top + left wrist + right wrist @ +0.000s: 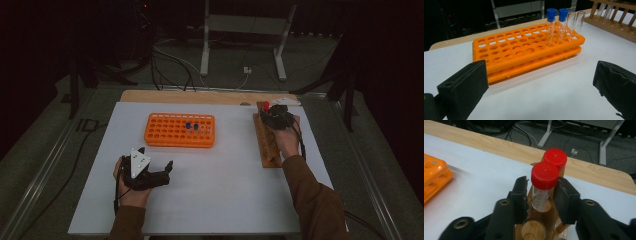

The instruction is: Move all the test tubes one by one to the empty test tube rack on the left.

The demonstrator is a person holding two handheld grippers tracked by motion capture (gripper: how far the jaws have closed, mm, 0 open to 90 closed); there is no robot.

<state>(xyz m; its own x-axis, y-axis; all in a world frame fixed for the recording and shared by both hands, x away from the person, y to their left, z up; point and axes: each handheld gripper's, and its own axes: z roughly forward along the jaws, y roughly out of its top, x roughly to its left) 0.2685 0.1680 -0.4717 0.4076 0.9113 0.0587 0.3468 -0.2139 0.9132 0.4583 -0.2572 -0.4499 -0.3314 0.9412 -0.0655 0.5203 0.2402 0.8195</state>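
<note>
At the centre of the right gripper view, a red-capped tube (543,187) standing in the wooden rack (534,230) is being clamped by the right gripper (541,195). At lower left of the high view, the left gripper (152,167) is being held wide open above the white table (225,185).

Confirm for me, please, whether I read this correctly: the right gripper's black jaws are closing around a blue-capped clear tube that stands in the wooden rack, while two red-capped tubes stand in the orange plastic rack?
Not quite: the colours are swapped. The right gripper has its jaws around a red-capped clear tube in the wooden rack, as the right gripper view shows. The left gripper view shows the two blue-capped tubes in the orange plastic rack.
</note>
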